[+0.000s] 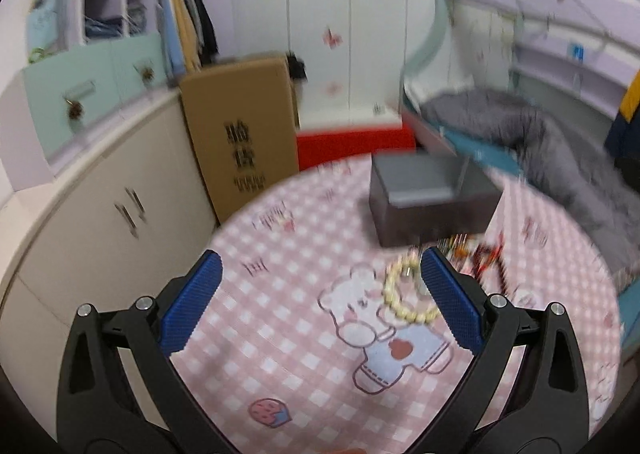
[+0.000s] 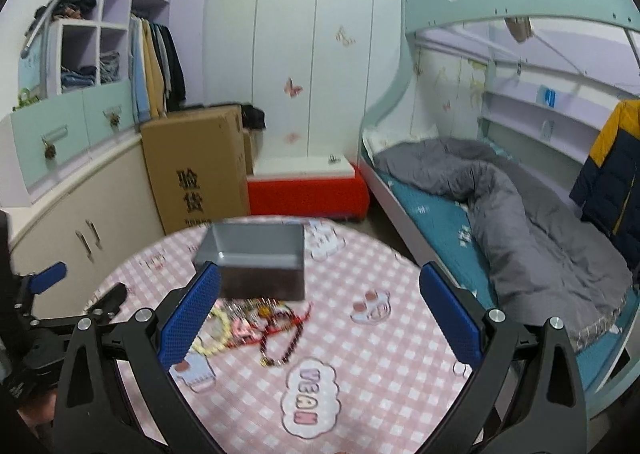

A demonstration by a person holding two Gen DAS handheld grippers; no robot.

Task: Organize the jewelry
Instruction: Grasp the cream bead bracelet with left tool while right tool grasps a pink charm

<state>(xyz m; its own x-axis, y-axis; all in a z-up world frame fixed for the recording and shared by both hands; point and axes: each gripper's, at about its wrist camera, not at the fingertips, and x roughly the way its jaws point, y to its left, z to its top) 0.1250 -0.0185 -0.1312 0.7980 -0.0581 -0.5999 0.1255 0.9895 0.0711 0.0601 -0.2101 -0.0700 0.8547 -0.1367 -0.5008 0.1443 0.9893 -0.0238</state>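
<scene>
A pile of jewelry lies on the round table with a pink checked cloth point(image 2: 360, 354). It holds a pale yellow bead bracelet point(image 1: 404, 298), which also shows in the right wrist view point(image 2: 218, 328), a red cord bracelet point(image 2: 286, 320) and a dark bead chain point(image 2: 286, 348). A grey open box point(image 2: 256, 254) stands just behind the pile; it also shows in the left wrist view point(image 1: 430, 194). My left gripper point(image 1: 320, 290) is open and empty, with the yellow bracelet by its right finger. My right gripper point(image 2: 320, 302) is open and empty above the table, with the pile by its left finger.
A cardboard box point(image 2: 196, 182) and a cream cabinet point(image 2: 80, 222) stand left of the table. A red bench point(image 2: 308, 190) is behind it. A bed with a grey quilt point(image 2: 520, 206) runs along the right. The left gripper shows at the right wrist view's left edge point(image 2: 48, 278).
</scene>
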